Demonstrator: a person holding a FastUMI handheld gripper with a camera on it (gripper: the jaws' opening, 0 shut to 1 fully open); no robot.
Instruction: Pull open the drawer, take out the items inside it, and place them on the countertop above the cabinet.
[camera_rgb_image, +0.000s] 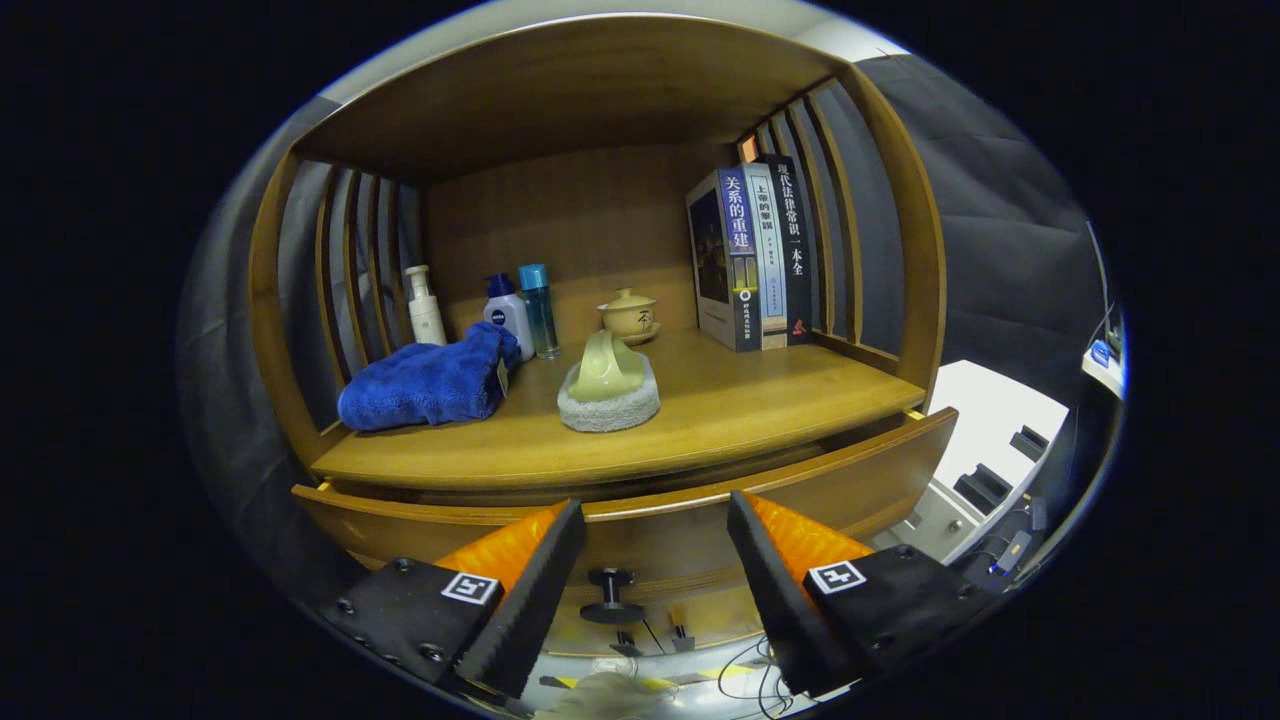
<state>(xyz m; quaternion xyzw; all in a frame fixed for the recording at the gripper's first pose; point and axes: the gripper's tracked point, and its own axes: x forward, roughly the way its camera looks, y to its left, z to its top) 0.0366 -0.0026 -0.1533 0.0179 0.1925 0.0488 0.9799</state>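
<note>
Gripper view: claw wide, straddling knob of ajar drawer, ready to pull; bench above.

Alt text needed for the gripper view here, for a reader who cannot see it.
The gripper, fingers open and holding nothing, faces the drawer, its knob between the fingers, the drawer slightly ajar. On the countertop above sit a blue towel, a green cup on a grey pad, bottles and books.
</note>
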